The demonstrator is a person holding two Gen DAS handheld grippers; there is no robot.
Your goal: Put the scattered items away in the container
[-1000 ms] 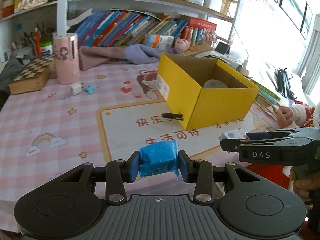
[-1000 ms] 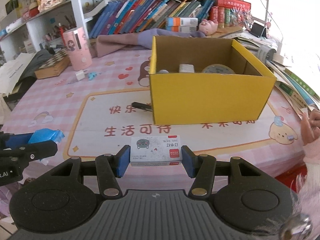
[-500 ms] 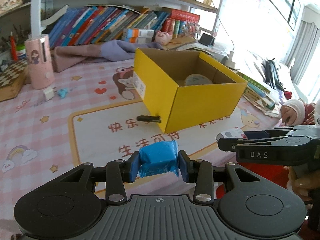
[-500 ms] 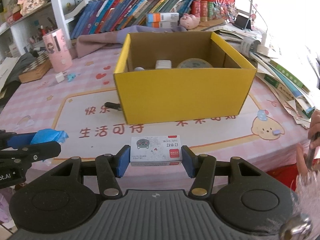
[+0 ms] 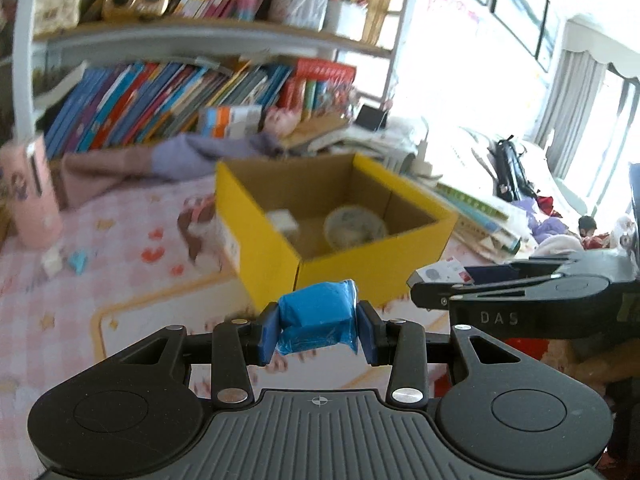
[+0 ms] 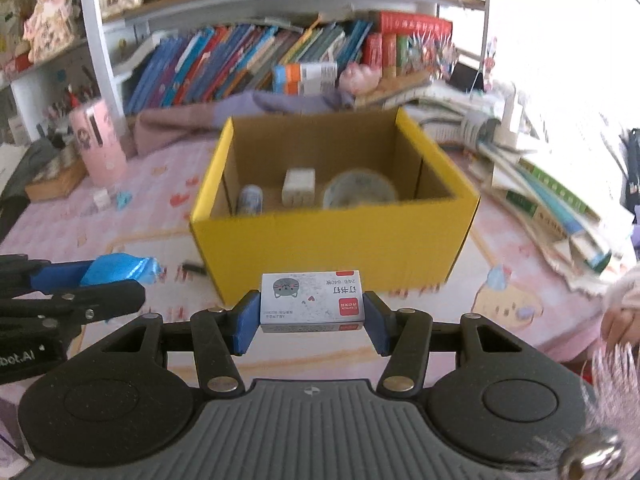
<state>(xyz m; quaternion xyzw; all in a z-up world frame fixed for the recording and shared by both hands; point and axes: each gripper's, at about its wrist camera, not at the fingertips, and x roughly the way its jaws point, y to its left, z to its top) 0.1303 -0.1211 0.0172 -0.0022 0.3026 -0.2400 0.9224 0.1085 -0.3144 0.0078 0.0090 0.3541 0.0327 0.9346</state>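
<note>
At twelve o'clock the yellow box looks bigger and closer than a second ago, so both drops are near. The left gripper has its fingers clamped on a blue packet, and the right gripper has its fingers clamped on a small staple box

A crumpled blue packet and a small white box with a grey cat print are both held off the tabletop, just short of the open yellow cardboard box, which already holds a round tin, a white block and a small roll.
</note>
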